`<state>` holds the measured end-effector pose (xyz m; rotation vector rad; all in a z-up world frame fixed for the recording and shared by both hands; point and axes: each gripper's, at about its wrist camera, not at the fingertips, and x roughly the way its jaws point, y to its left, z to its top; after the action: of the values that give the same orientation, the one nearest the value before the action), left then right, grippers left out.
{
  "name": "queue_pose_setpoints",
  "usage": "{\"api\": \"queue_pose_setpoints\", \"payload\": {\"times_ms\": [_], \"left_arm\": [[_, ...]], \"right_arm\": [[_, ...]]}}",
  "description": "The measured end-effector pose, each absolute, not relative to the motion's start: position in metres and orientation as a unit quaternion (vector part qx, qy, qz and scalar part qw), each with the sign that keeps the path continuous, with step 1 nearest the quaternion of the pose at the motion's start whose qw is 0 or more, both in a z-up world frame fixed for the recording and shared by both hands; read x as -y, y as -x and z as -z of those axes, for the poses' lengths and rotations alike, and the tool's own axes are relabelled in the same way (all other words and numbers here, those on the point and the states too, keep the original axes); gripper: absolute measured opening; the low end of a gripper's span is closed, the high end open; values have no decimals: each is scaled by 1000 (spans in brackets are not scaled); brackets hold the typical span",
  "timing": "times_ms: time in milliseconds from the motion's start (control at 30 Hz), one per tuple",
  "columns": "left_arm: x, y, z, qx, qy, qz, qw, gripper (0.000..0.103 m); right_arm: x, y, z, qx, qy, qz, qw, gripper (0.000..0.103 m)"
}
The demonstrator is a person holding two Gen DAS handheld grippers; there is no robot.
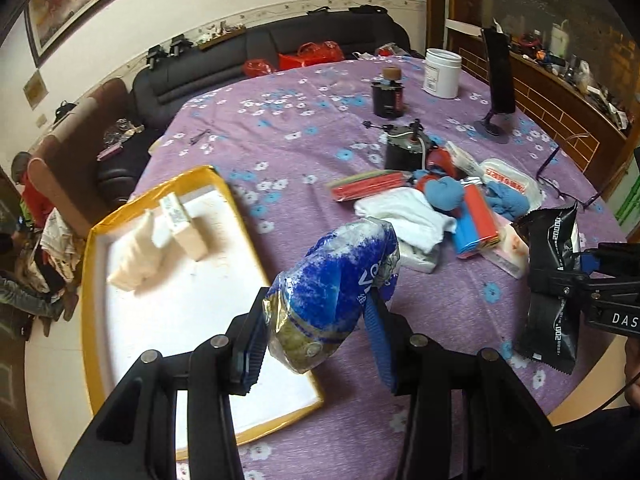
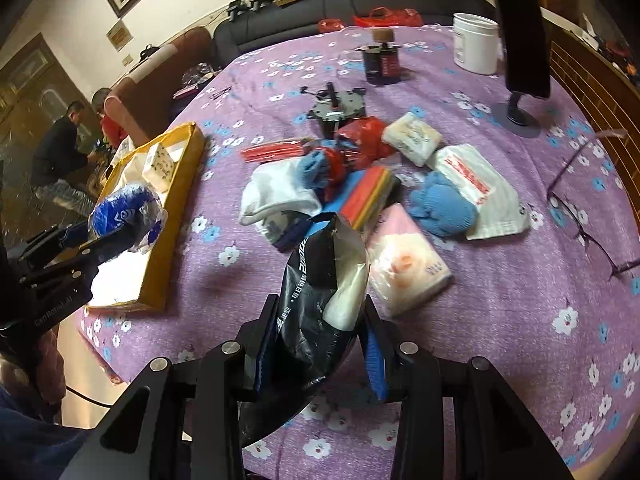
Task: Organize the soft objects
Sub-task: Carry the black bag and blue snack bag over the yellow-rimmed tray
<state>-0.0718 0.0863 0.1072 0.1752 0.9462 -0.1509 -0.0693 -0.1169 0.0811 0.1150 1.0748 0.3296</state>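
Above the yellow-rimmed white tray, the left hand-held gripper is clamping a crinkly blue plastic packet; the right hand-held gripper, farther off, is pinching a black foil pouch.

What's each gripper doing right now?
Left gripper: shut on the blue plastic packet.
Right gripper: shut on the black pouch.

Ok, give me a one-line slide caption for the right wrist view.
Right hand-held gripper holds a black packet above the purple floral tablecloth, with the pile of soft items beyond.
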Motion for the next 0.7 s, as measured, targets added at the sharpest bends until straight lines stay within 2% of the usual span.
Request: {"api": "queue_pose_setpoints", "payload": {"times_ms": [700], "left_arm": [[-136, 84, -114, -435, -50, 28, 898, 45]], "right_arm": [[60, 65, -96, -499, 13, -193, 845, 41]]}}
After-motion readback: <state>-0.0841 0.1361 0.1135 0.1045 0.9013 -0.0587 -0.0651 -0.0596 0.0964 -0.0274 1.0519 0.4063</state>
